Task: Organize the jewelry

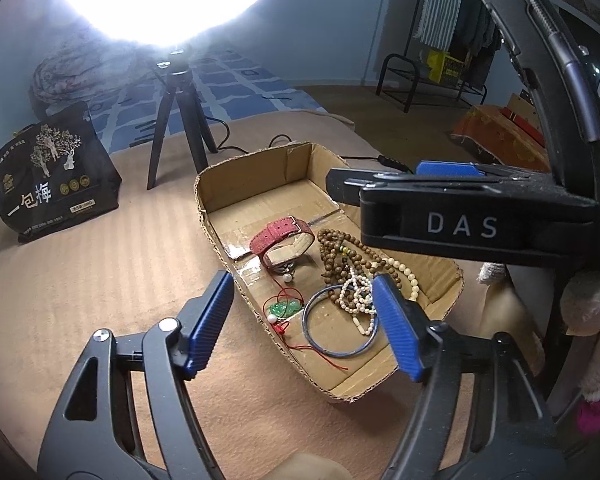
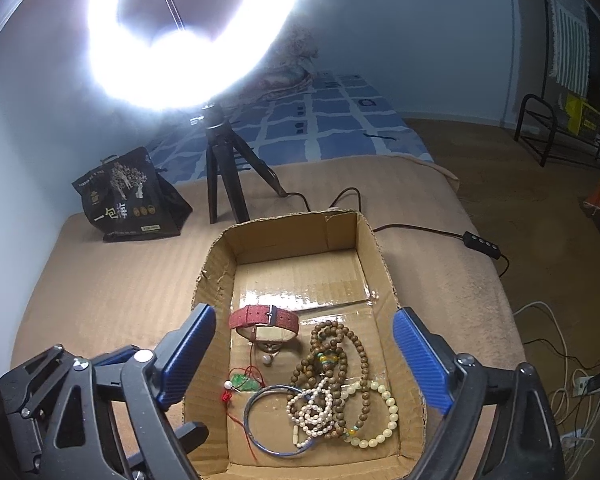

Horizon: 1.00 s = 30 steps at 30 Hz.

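Observation:
A shallow cardboard box (image 1: 256, 176) (image 2: 292, 236) sits on a tan bed cover. In it lie a red-strapped watch (image 1: 282, 236) (image 2: 264, 318), a brown wooden bead string (image 1: 342, 256) (image 2: 332, 352), a small white pearl strand (image 1: 356, 292) (image 2: 312, 408), a pale bead bracelet (image 2: 384, 408), a blue bangle (image 1: 332, 350) (image 2: 260, 428) and a green pendant on red cord (image 1: 286, 308) (image 2: 246, 382). My left gripper (image 1: 302, 322) is open and empty above the box's near end. My right gripper (image 2: 302, 360) is open and empty over the jewelry; its body also shows in the left wrist view (image 1: 440, 216).
A ring light on a black tripod (image 1: 178, 120) (image 2: 228, 168) stands behind the box and glares. A black printed bag (image 1: 50, 172) (image 2: 130, 196) sits at the back left. A cable with a switch (image 2: 480, 242) runs right of the box. A black rack (image 1: 416, 76) stands on the floor.

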Each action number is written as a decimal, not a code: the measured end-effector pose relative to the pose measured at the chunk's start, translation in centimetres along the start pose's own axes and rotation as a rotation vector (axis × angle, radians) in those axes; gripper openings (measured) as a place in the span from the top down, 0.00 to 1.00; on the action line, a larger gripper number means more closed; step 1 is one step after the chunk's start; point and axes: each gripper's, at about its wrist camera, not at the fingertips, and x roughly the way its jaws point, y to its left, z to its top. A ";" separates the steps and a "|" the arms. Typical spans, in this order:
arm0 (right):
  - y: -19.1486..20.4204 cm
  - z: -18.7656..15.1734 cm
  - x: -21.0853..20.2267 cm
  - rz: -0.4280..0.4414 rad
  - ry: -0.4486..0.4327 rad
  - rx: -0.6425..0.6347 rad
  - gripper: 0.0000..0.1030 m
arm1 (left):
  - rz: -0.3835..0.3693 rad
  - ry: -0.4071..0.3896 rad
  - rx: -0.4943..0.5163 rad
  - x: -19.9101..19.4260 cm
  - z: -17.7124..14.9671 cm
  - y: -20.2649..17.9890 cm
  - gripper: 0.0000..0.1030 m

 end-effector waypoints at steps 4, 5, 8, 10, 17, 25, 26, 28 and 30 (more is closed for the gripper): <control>0.0 0.0 -0.2 -0.006 -0.001 0.005 0.06 | 0.008 0.000 0.000 -0.2 0.0 0.0 0.27; 0.0 0.0 -0.3 -0.009 -0.002 0.006 0.05 | 0.010 -0.001 0.001 -0.3 0.0 0.1 0.27; 0.2 0.0 -0.5 -0.013 -0.004 0.004 0.05 | 0.014 -0.004 0.000 -0.7 -0.1 0.1 0.27; 0.3 -0.1 -0.7 -0.017 -0.006 0.001 0.05 | 0.016 -0.006 -0.003 -1.0 -0.2 0.1 0.27; 1.3 -0.2 -2.0 -0.031 -0.017 -0.013 0.05 | 0.026 -0.027 -0.009 -2.7 -0.4 0.5 0.26; 3.2 -0.6 -4.7 -0.059 -0.053 -0.055 0.05 | 0.042 -0.053 -0.028 -5.8 -1.1 1.1 0.26; 3.3 -0.7 -5.1 -0.060 -0.057 -0.056 0.05 | 0.046 -0.058 -0.030 -6.3 -1.3 1.1 0.26; 3.6 -0.9 -6.1 -0.061 -0.068 -0.056 0.05 | 0.055 -0.069 -0.033 -7.3 -1.7 1.2 0.26; 3.9 -1.2 -7.3 -0.062 -0.083 -0.056 0.05 | 0.059 -0.074 -0.033 -8.1 -2.1 1.2 0.26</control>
